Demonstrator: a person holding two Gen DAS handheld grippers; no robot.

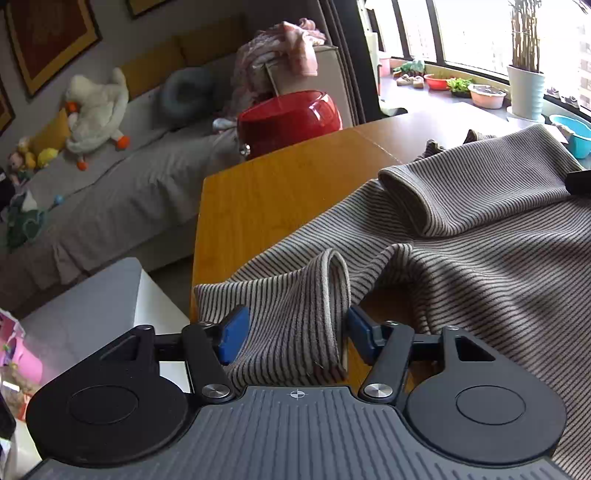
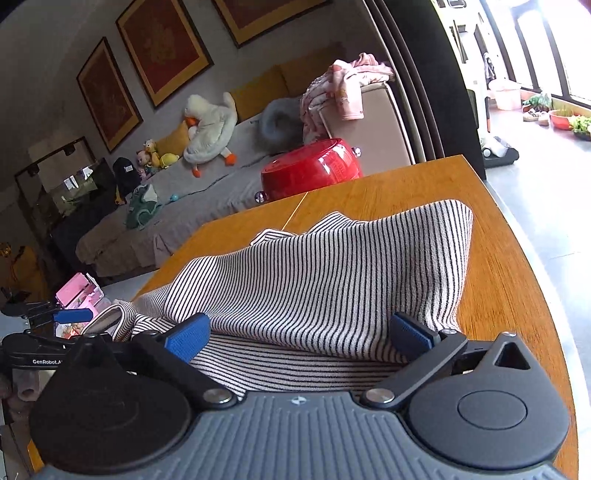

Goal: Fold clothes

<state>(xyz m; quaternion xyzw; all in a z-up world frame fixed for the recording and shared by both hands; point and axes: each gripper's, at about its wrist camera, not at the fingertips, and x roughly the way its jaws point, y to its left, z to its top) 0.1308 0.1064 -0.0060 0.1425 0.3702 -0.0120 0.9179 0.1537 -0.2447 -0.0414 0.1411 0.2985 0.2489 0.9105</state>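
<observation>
Ribbed knit striped garment [image 1: 461, 258] on smooth, satin-finished wooden table [image 1: 258, 206].

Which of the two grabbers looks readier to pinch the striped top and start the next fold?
Probably the left gripper: a raised fold of the striped top already stands between its open fingers. The right gripper is open too, with flatter cloth between its fingers.

A: What's at the upper left?
B: A grey sofa [image 1: 122, 173] with a white toy goose [image 1: 98, 107], under framed pictures [image 2: 162, 48].
A: And upper right?
B: Bright windows [image 1: 476, 33].
</observation>
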